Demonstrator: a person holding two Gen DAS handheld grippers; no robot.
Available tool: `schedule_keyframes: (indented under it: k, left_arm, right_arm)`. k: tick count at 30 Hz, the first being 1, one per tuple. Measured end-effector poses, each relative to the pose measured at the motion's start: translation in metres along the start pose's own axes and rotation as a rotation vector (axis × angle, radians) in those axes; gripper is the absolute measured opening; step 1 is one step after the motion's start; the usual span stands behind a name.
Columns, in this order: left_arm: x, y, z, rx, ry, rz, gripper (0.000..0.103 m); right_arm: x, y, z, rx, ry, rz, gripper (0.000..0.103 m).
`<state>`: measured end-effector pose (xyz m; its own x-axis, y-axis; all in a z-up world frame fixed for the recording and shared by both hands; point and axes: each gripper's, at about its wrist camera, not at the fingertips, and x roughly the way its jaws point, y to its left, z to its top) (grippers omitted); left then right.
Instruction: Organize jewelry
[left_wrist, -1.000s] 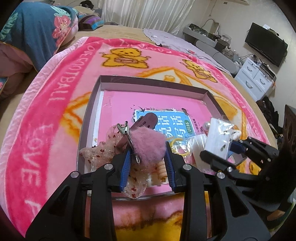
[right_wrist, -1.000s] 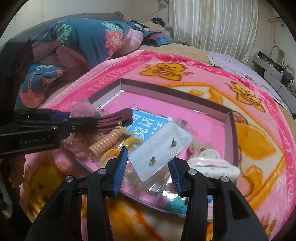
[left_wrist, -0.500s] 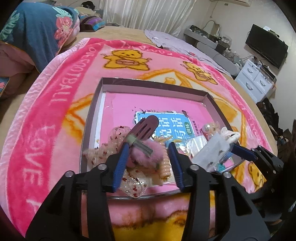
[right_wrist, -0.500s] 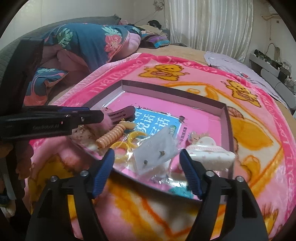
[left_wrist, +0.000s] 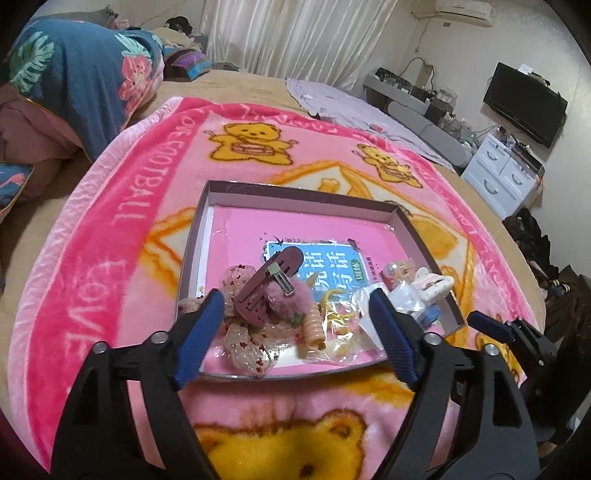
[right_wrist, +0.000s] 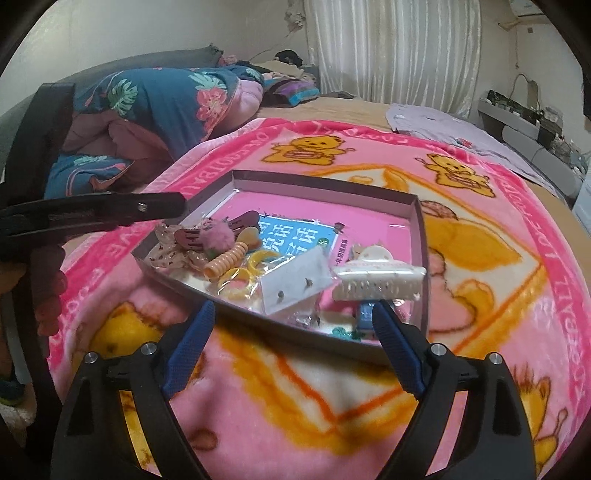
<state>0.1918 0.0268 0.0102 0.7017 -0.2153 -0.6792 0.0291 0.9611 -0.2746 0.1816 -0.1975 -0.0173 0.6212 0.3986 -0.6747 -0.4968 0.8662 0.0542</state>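
on the bed's pink blanket (left_wrist: 122, 229), shallow box (left_wrist: 295, 192): maroon clip (left_wrist: 266, 288), pompom, coil tie, earring card (right_wrist: 295, 280), possibly plastic-bagged; left hand-held gripper (left_wrist: 295, 332) and right hand-held gripper (right_wrist: 291, 347) both opening, released, empty.

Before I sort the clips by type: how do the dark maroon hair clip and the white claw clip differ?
The maroon hair clip is long, flat and dark, propped on the pink pompom at the tray's left. The white claw clip is bulkier, pale and toothed, lying near the right wall. Both sit loose in the tray.
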Motion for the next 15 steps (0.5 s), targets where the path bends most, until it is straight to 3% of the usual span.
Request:
schedule_keyframes:
  k: [2,3,5,15]
  left_arm:
    - [-0.006,-0.001,0.0,-0.002,-0.01,-0.004,0.083]
    - [-0.011,-0.002,-0.001,-0.002,-0.017,-0.001,0.086]
    - [-0.02,-0.005,-0.002,0.004,-0.032,0.003,0.093]
    - [-0.054,-0.02,-0.013,0.041,-0.066,0.026,0.093]
  right_arm:
    - [-0.007,-0.002,-0.002,0.015,-0.006,-0.005,0.088]
    - [-0.01,-0.004,-0.003,0.022,-0.014,-0.013,0.097]
    - [-0.017,-0.005,-0.004,0.031,-0.028,-0.025,0.098]
    - [-0.051,-0.018,-0.013,0.08,-0.068,-0.054,0.099]
